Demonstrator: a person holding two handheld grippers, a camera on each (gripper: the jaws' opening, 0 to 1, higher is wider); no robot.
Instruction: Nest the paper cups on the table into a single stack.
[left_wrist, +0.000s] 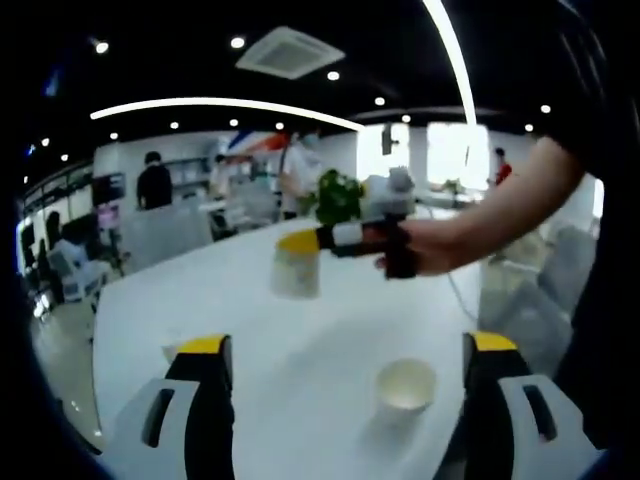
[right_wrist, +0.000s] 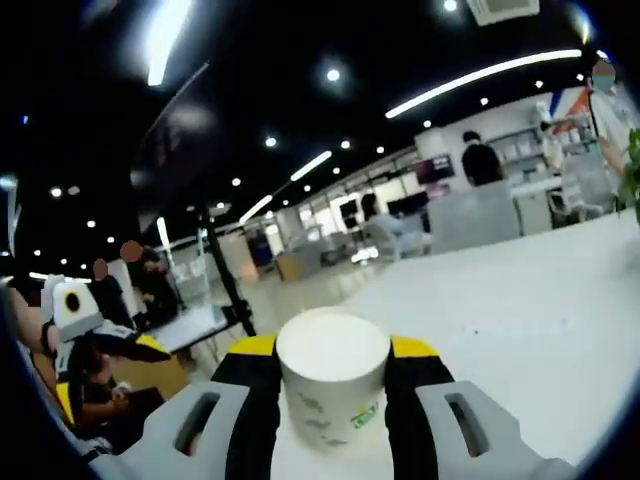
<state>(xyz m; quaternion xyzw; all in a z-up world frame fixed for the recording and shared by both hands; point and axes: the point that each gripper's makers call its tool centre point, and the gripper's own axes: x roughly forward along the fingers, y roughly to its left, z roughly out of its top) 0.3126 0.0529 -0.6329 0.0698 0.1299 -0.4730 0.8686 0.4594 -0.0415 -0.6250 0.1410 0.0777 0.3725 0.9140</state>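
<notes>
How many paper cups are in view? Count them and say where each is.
2, maybe more hidden. One paper cup is held off the white table by the right gripper. An open cup stands on the table between the left gripper's jaws.

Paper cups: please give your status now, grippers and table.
Right hand-held gripper shut on held paper cup, lifted above the white table. Left hand-held gripper open, empty. Upright paper cup waiting between its jaws. Nothing in the way.

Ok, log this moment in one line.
right gripper: shut on paper cup, held above table | left gripper: open | second cup: upright on table
</notes>
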